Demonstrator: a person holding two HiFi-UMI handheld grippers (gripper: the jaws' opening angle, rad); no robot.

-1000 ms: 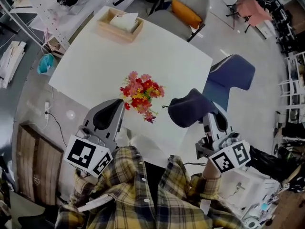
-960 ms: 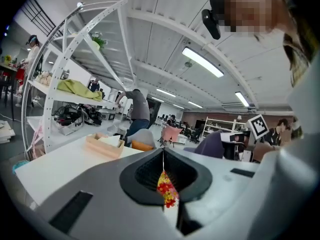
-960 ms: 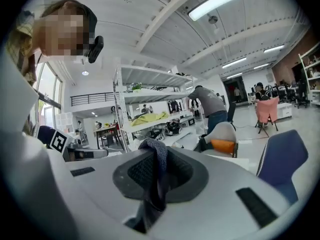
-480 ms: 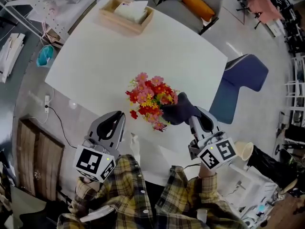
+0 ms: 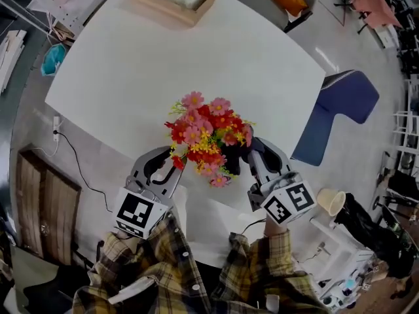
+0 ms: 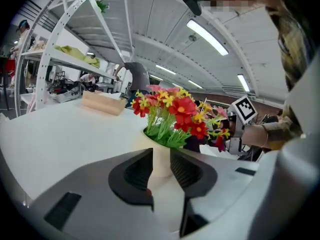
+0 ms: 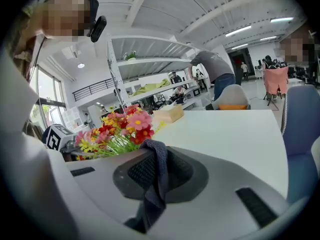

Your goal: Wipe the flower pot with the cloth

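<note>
Both nose-down: left tool (image 5: pixel 167 165), just opened, at pot (image 6: pixel 160 156); right tool (image 5: pixel 254 154) on cloth (image 7: pixel 159 179)

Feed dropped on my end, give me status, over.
Left tool just opening, flower pot in its gap. Right tool shut on cloth. Flowers hide pot from above.

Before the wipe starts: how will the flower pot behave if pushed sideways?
Probably tippy: the flower pot shows a narrow neck under a wide bunch of flowers. Its smooth cream surface may slide on the white table. The cloth hangs limp, so its push is likely soft.
</note>
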